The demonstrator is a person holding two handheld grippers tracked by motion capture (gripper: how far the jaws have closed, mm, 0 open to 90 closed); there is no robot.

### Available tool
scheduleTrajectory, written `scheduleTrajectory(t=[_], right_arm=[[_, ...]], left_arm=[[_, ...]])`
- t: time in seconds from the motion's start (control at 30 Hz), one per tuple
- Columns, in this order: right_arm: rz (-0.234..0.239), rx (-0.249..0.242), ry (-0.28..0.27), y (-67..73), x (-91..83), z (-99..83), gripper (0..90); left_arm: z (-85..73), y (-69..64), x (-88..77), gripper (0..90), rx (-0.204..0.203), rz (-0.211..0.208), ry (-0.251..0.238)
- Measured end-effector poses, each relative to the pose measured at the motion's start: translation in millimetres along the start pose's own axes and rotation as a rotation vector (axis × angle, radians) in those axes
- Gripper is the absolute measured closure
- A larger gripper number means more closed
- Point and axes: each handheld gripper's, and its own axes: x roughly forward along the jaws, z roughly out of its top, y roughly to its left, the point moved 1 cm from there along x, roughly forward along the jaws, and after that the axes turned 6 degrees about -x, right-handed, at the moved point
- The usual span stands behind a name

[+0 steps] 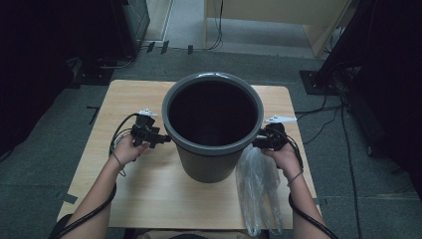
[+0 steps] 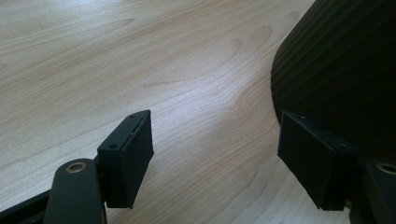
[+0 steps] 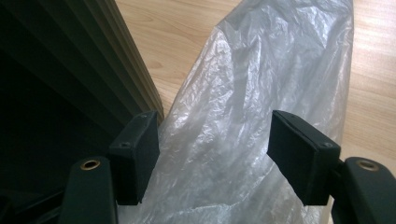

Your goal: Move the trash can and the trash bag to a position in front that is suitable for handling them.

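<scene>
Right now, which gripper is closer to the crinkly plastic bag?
Right. The right gripper hangs just above the plastic bag's top end, beside the bin. The left gripper is across the bin, away from the bag.

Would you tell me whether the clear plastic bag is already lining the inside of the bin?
No, the plastic bag lies flat on the table beside the bin, at the person's right.

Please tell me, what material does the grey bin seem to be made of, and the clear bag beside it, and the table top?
Bin: probably moulded plastic, matt grey, with fine ribs on its wall and a smooth rolled rim. Bag: thin plastic film, translucent, crinkled and glossy where light catches it. Table: pale wood or wood-look laminate; grain lines show, the surface smooth with a soft sheen.
</scene>
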Motion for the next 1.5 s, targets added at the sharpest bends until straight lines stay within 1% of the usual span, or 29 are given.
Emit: scheduleTrajectory(t=[0.03, 0.07, 0.13, 0.17, 0.2, 0.23, 0.27, 0.3, 0.33, 0.37, 0.4, 0.43, 0.47, 0.57, 0.7, 0.77, 0.9, 0.93, 0.97, 1.0, 1.03, 1.07, 1.13, 1.23, 1.37, 1.43, 1.47, 1.5], right_arm=[[0.001, -0.002, 0.000, 0.1, -0.2, 0.1, 34.1], [0.003, -0.003, -0.002, 0.3, -0.3, 0.2, 34.2], [0.003, 0.001, -0.008, 0.2, -0.9, 0.2, 34.2], [0.004, 0.003, -0.010, 0.0, -1.3, 0.4, 34.2], [0.004, 0.004, -0.012, 0.0, -1.7, 0.6, 34.1], [0.004, 0.002, -0.012, 0.0, -2.1, 0.8, 33.9], [0.002, 0.004, -0.012, 0.3, -2.8, 1.1, 33.8], [0.002, 0.004, -0.012, 0.3, -2.8, 1.1, 33.8], [0.001, 0.002, -0.012, 0.3, -3.3, 1.4, 33.7], [0.002, 0.000, -0.014, 1.1, -3.8, 1.9, 33.5], [0.003, -0.004, -0.014, 1.2, -3.9, 2.1, 33.4], [0.002, -0.006, -0.014, 1.5, -4.2, 2.4, 33.4], [0.002, -0.006, -0.014, 1.9, -4.5, 2.7, 33.3], [0.005, -0.012, -0.021, 3.0, -5.0, 3.5, 32.9], [0.009, -0.022, -0.026, 6.8, -5.4, 5.2, 32.7], [0.013, -0.032, -0.026, 8.4, -5.5, 6.0, 32.5], [0.021, -0.050, -0.035, 13.3, -6.1, 8.0, 32.4], [0.021, -0.053, -0.039, 14.8, -6.1, 8.5, 32.4], [0.022, -0.060, -0.039, 15.9, -6.3, 8.8, 32.7], [0.015, -0.074, -0.039, 18.2, -6.2, 9.1, 34.0], [0.008, -0.082, -0.035, 19.1, -6.5, 9.1, 34.0], [0.002, -0.086, -0.034, 19.9, -6.9, 9.1, 34.3], [0.004, -0.083, -0.037, 20.4, -7.9, 8.8, 35.0], [0.007, -0.085, -0.039, 20.4, -8.6, 8.3, 35.1], [0.008, -0.097, -0.040, 21.6, -11.1, 8.2, 36.3], [0.010, -0.098, -0.039, 22.5, -12.0, 8.1, 36.5], [0.010, -0.100, -0.040, 22.7, -12.6, 7.9, 36.6], [0.011, -0.101, -0.040, 22.9, -12.8, 7.7, 36.6]], left_arm=[[0.6, -1.1, -1.9, 25.9, 0.006, -0.010, -0.003], [0.5, -2.5, -3.7, 26.4, 0.027, -0.025, -0.003], [-0.3, -6.9, -7.5, 27.2, 0.091, -0.056, -0.018], [0.1, -9.0, -9.3, 28.5, 0.109, -0.057, -0.027], [0.7, -10.5, -10.3, 32.1, 0.114, -0.056, -0.035], [2.2, -12.2, -11.7, 32.5, 0.114, -0.057, -0.044], [3.6, -12.9, -12.7, 32.4, 0.108, -0.057, -0.041], [3.6, -12.9, -12.7, 30.2, 0.108, -0.057, -0.041], [5.6, -13.3, -13.1, 30.2, 0.096, -0.045, -0.038], [7.5, -12.8, -13.9, 31.8, 0.074, -0.042, -0.035], [8.2, -12.0, -14.5, 33.3, 0.061, -0.058, -0.038], [8.2, -12.0, -14.5, 33.9, 0.061, -0.058, -0.038], [9.3, -10.0, -15.7, 34.1, 0.028, -0.088, -0.044], [11.7, -8.0, -19.6, 37.5, -0.011, -0.088, -0.060], [14.4, -11.3, -26.5, 37.1, 0.012, -0.103, -0.111], [15.4, -14.3, -28.2, 36.6, 0.025, -0.106, -0.125], [17.1, -21.0, -29.9, 36.3, 0.038, -0.120, -0.156], [17.4, -22.1, -29.9, 36.2, 0.041, -0.128, -0.153], [17.4, -23.9, -29.3, 36.2, 0.042, -0.147, -0.157], [17.1, -24.7, -29.0, 36.2, 0.047, -0.154, -0.162], [17.1, -24.7, -29.0, 36.2, 0.047, -0.154, -0.162], [16.9, -27.1, -28.0, 36.3, 0.057, -0.163, -0.160], [16.8, -30.1, -27.4, 36.3, 0.072, -0.174, -0.160], [16.8, -32.9, -27.6, 41.5, 0.075, -0.164, -0.166], [15.9, -34.9, -28.8, 46.1, 0.068, -0.173, -0.163], [15.6, -35.8, -29.5, 50.7, 0.070, -0.175, -0.160], [14.9, -37.9, -30.4, 51.6, 0.080, -0.168, -0.163], [14.4, -39.0, -31.3, 52.3, 0.086, -0.169, -0.160]])
